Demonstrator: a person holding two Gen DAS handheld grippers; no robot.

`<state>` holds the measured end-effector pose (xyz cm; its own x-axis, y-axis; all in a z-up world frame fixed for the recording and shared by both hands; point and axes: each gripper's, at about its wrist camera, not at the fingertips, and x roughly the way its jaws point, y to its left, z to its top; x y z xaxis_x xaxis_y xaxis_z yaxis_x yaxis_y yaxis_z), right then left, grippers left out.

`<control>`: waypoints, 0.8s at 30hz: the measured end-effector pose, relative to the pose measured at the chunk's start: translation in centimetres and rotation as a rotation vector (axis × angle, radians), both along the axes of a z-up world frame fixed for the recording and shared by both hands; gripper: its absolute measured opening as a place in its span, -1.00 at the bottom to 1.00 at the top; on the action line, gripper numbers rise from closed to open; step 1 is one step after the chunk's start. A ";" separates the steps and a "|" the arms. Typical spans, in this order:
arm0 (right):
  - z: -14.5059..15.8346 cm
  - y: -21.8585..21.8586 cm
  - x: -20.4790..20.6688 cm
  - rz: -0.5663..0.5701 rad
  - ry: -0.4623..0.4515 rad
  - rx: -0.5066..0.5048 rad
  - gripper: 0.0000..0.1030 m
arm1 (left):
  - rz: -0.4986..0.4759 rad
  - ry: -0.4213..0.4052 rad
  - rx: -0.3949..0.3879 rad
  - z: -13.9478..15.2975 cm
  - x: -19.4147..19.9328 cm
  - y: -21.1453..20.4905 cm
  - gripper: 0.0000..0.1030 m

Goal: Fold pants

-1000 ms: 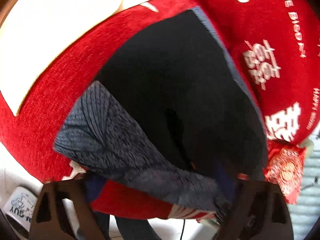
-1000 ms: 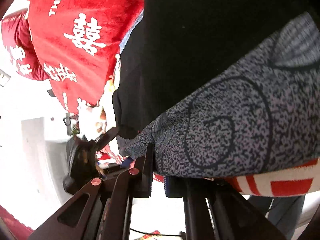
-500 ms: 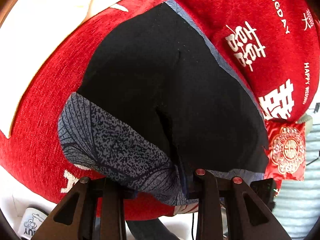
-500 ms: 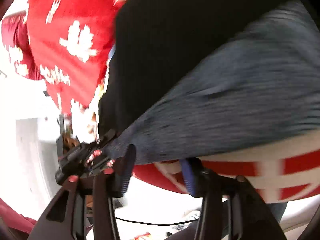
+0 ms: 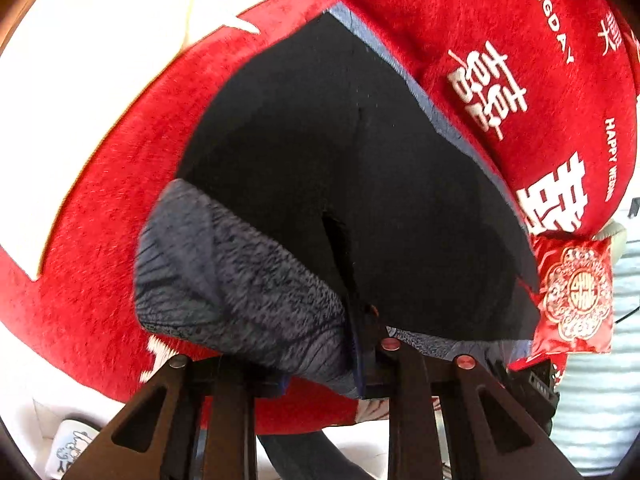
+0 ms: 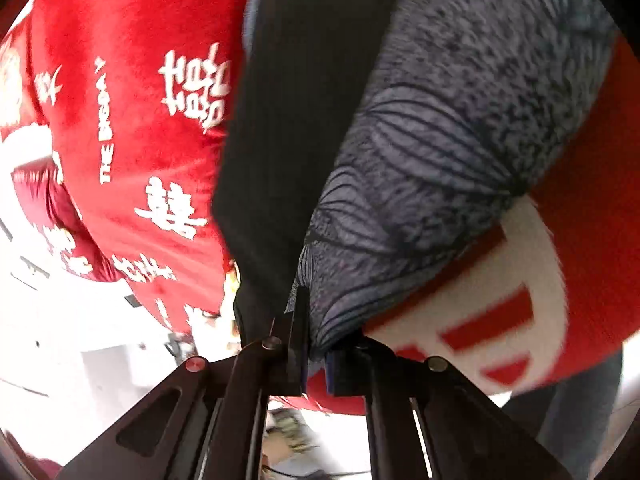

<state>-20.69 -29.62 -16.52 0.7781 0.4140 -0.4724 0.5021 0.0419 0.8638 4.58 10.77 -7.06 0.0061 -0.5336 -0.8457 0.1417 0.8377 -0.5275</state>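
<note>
Pants (image 5: 352, 184) — black cloth with a grey patterned panel — lie on the red plush blanket (image 5: 100, 248), long axis running from frame bottom to upper centre. Right gripper (image 6: 316, 354), near-closed, pinches the grey hem at lower centre. Left gripper (image 5: 316, 364) gapes wide — cloth between its fingers, unclamped.

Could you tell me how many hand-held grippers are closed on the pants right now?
1 for sure: the right hand-held gripper pinches the pants at their near edge. The left hand-held gripper looks open.
</note>
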 end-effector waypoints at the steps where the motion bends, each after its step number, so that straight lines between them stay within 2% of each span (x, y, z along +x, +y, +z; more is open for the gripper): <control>1: 0.7 0.0 0.1 0.017 0.005 -0.016 -0.88 | 0.004 -0.004 -0.005 0.3 0.1 0.1 -0.53; 7: 5.0 -1.0 2.7 0.133 0.005 -0.102 -0.88 | 0.011 -0.064 -0.010 3.1 0.6 -0.6 -0.53; 10: 6.0 -1.9 3.6 0.174 0.008 -0.114 -0.87 | 0.030 -0.061 0.007 3.8 1.2 -1.1 -0.53; 14: 8.3 -3.9 7.0 0.255 -0.011 -0.118 -0.87 | 0.067 -0.085 0.015 6.1 2.8 -2.6 -0.53; 19: 11.2 -8.4 14.3 0.372 -0.022 -0.135 -0.80 | 0.089 -0.163 0.007 9.0 7.4 -6.3 -0.53; 22: 10.6 -11.1 19.0 0.416 0.013 -0.123 -0.78 | 0.078 -0.230 0.039 9.0 11.8 -10.0 -0.51; 23: 9.9 -12.3 20.8 0.429 0.026 -0.120 -0.78 | 0.068 -0.251 0.059 8.7 12.8 -11.0 -0.44; 24: 9.2 -13.0 22.1 0.445 0.036 -0.119 -0.78 | 0.051 -0.291 0.107 7.8 14.5 -12.6 -0.38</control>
